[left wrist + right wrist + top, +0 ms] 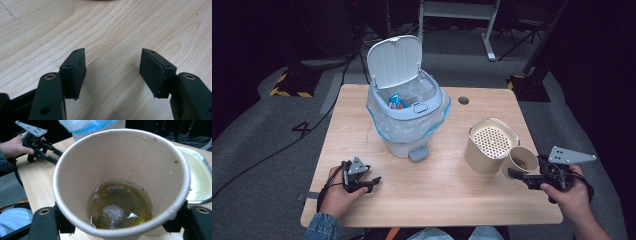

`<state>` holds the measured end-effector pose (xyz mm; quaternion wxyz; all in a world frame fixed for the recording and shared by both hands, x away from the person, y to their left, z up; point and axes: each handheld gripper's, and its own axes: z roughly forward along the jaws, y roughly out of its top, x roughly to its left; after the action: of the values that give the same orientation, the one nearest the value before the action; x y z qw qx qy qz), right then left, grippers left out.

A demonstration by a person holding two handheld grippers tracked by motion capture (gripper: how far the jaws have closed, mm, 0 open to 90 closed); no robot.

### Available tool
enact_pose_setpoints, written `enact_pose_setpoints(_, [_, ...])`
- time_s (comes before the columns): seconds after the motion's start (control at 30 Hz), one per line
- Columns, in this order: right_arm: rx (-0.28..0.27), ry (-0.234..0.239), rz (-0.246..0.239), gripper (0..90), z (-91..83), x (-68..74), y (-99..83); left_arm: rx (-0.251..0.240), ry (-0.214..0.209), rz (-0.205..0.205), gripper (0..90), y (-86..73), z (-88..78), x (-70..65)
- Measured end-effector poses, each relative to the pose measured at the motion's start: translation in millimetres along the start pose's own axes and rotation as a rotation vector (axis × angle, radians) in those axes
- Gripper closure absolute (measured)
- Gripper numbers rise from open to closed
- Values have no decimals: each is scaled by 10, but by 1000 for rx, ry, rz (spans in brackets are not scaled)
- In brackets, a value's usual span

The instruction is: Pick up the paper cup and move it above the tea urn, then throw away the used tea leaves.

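Observation:
My right gripper [518, 176] is shut on a beige paper cup [522, 161], tilted and lifted beside a tan canister with a perforated strainer top [490, 143]. In the right gripper view the cup [120, 162] sits between the jaws, with a wet tea bag [117, 207] and a little brown liquid at its bottom. My left gripper [373, 182] rests on the wooden table [437, 195] at the front left, open, with nothing between its pads [75, 72]. It also appears far off in the right gripper view as the left gripper [53, 156].
A white pedal bin [407, 107] with its lid up and a blue liner stands at the table's back middle, with some rubbish inside. A round cable hole [463, 100] lies behind the canister. Cables run over the grey floor at the left.

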<state>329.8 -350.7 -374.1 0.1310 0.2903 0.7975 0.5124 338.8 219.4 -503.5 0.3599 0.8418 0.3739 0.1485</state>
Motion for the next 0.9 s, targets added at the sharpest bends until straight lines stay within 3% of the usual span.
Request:
enact_pose_setpoints(0.5, [-1,-41,-18,302,81,-307,379,2,2,4,386,3,-1,6])
enact_pose_setpoints(0.9, [-7,-67,-69,303,252,-624,523,1,6,-2,385,-1,-1,-5])
